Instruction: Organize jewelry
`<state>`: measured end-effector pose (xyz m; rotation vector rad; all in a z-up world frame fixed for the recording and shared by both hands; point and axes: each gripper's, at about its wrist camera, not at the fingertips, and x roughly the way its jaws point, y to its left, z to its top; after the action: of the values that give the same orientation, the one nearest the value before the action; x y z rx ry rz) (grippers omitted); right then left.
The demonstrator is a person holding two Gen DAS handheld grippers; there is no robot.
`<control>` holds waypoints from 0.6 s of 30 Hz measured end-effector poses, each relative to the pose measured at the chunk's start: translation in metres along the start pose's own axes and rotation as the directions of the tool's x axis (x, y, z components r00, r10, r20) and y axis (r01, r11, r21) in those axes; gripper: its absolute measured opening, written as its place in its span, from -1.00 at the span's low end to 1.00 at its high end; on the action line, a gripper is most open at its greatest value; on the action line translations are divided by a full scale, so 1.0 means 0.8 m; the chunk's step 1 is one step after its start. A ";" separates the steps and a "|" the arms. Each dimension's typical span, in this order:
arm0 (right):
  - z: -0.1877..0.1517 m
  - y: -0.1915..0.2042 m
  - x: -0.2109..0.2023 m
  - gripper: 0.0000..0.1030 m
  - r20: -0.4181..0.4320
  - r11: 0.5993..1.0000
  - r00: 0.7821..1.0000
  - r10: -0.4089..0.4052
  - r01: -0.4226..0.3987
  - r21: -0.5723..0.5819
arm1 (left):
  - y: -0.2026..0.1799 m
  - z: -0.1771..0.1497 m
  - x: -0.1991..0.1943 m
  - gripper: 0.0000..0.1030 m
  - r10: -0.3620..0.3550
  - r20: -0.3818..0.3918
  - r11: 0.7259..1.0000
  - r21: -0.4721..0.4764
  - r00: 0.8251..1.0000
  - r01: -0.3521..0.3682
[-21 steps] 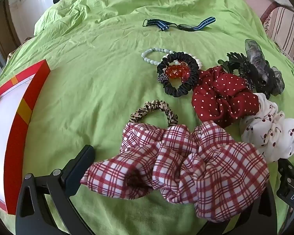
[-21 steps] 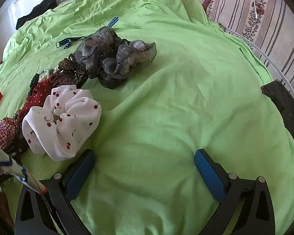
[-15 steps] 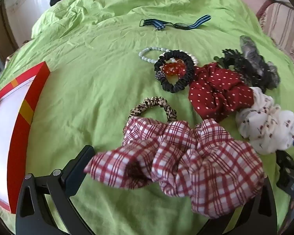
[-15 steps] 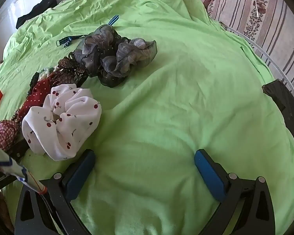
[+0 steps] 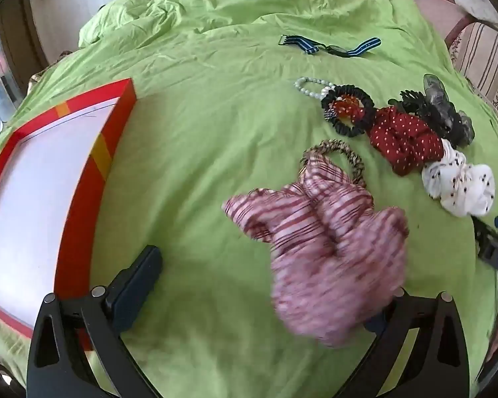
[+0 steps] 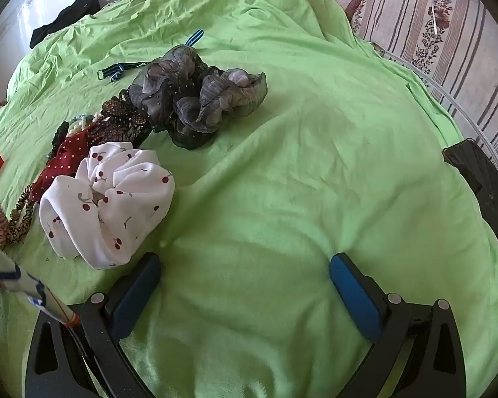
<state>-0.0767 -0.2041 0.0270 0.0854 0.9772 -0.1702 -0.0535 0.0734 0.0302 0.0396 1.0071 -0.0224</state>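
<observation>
A red-and-white plaid scrunchie [image 5: 325,252] hangs blurred over the right finger of my left gripper [image 5: 265,285], whose jaws stand wide open above the green sheet. Whether the finger carries it I cannot tell. A red-rimmed white box [image 5: 49,179] lies to the left. A leopard hair tie [image 5: 345,156], black scrunchie [image 5: 348,109], red dotted scrunchie [image 5: 405,139] and white cherry scrunchie [image 5: 461,185] lie to the right. My right gripper [image 6: 245,282] is open and empty, beside the white cherry scrunchie [image 6: 109,199].
A grey sheer scrunchie [image 6: 199,96], a bead bracelet [image 5: 310,86] and a striped watch strap [image 5: 328,46] lie farther back on the green sheet [image 6: 315,172]. A black object [image 6: 481,179] sits at the right edge, by a striped sofa [image 6: 448,26].
The left gripper has risen and swung left, so the box now shows much larger. The plaid scrunchie came along and is motion-blurred. The right gripper has not moved.
</observation>
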 end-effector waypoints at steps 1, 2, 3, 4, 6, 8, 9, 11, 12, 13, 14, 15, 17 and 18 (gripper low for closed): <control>0.000 0.000 0.000 1.00 0.000 1.000 1.000 0.000 0.000 0.000 | 0.004 -0.006 -0.003 1.00 0.004 0.006 1.000 -0.013 1.000 -0.004; -0.001 0.000 -0.001 1.00 0.001 1.000 1.000 0.001 -0.001 0.001 | 0.009 -0.010 -0.004 1.00 0.008 0.009 1.000 -0.026 1.000 -0.008; -0.001 0.000 -0.001 0.99 0.002 1.000 1.000 0.001 -0.001 0.002 | 0.012 -0.013 -0.008 1.00 0.015 0.009 0.999 -0.037 1.000 -0.015; 0.002 0.000 -0.001 0.99 0.000 1.000 1.000 0.000 0.000 0.002 | 0.015 -0.016 -0.011 1.00 0.015 0.008 0.999 -0.037 1.000 -0.015; 0.002 0.000 -0.002 0.99 0.001 1.000 1.000 0.001 -0.001 0.002 | 0.015 -0.026 -0.022 1.00 0.021 0.014 0.999 -0.032 1.000 -0.021; 0.003 0.000 -0.002 0.99 -0.002 1.000 1.000 0.000 0.000 0.001 | 0.016 -0.035 -0.038 1.00 0.035 0.025 0.998 -0.050 0.999 -0.034; 0.003 0.000 -0.002 0.99 -0.006 1.000 1.000 -0.002 0.002 -0.002 | 0.017 -0.040 -0.046 1.00 0.018 0.026 0.997 -0.069 1.000 -0.016; 0.003 0.002 -0.003 0.99 -0.014 1.000 1.000 -0.004 0.004 -0.018 | 0.022 -0.047 -0.060 1.00 -0.013 0.014 0.995 -0.101 1.000 0.015; 0.003 0.003 -0.003 0.99 -0.017 1.000 1.000 -0.005 0.004 -0.023 | 0.024 -0.051 -0.069 1.00 -0.022 0.012 0.993 -0.114 1.000 0.023; 0.003 0.003 -0.005 0.99 -0.020 0.999 1.000 -0.009 0.008 -0.032 | 0.024 -0.055 -0.079 1.00 -0.030 0.015 0.992 -0.119 0.999 0.031; 0.002 0.004 -0.009 0.99 -0.020 0.999 1.000 -0.016 0.015 -0.034 | 0.023 -0.061 -0.085 1.00 -0.031 0.020 0.993 -0.116 0.999 0.033; 0.000 0.003 -0.015 0.99 -0.013 0.999 1.000 -0.022 0.021 -0.031 | 0.019 -0.065 -0.096 1.00 -0.025 0.021 0.994 -0.110 0.999 0.027; -0.010 0.003 -0.034 0.98 0.008 0.999 0.999 -0.039 0.039 -0.023 | 0.019 -0.071 -0.115 1.00 -0.014 0.034 0.994 -0.105 0.999 0.018; -0.013 0.002 -0.040 0.97 0.015 0.999 0.999 -0.044 0.044 -0.021 | 0.019 -0.076 -0.126 1.00 -0.013 0.043 0.994 -0.104 0.999 0.017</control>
<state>-0.1027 -0.1975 0.0475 0.0433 0.9665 -0.2003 -0.1583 0.0911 0.0834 -0.0638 0.9647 0.0154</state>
